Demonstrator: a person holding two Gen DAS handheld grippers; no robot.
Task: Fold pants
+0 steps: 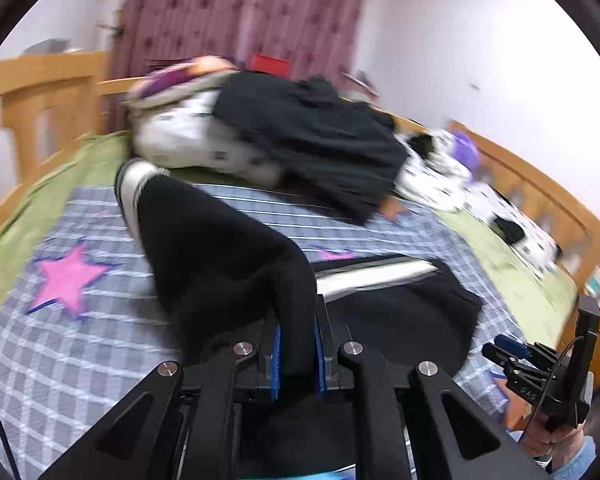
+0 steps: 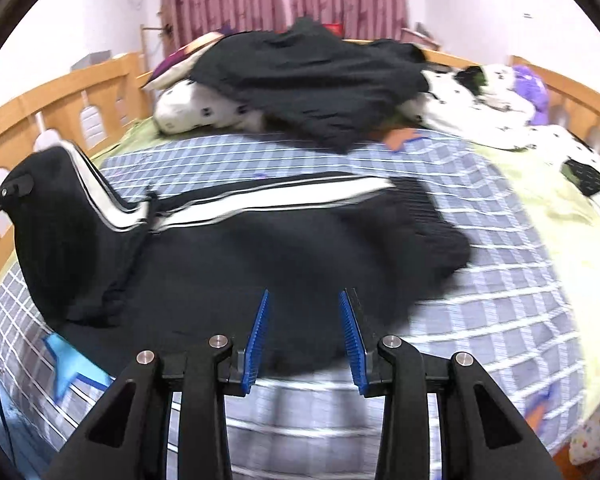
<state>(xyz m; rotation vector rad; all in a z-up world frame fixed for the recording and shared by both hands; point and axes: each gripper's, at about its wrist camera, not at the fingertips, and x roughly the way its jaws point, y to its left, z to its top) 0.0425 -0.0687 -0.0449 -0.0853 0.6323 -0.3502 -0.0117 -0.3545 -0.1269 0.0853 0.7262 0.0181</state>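
1. Between the blue pads of the left claw [image 1: 298, 354] sits a bunch of black cloth: that claw is pinched tight on the leg end of the pants [image 2: 236, 256], and the leg rises from the bed [image 2: 500, 240] in a hump toward it.
2. Over the near edge of the pants, the right claw [image 2: 305, 340] stands spread with nothing between its pads; black cloth lies beneath it, but I cannot tell whether it touches.
3. Most of the pants lie flat on the checked cover of the bed, the white side stripe [image 2: 284, 196] running along the far edge and the waistband at the right.
4. By my reading the fold has only begun: one leg end is lifted, and no folded layer rests on another yet. Carrying that end over, then halving again, seems left.
5. Farther back, a black garment [image 2: 312, 80] is heaped over a spotted pillow [image 2: 204, 112], with spotted bedding [image 2: 480, 108] at the right and a wooden rail [image 2: 68, 92] along the left.
6. That heap lies apart from the pants, so the folding area looks free.
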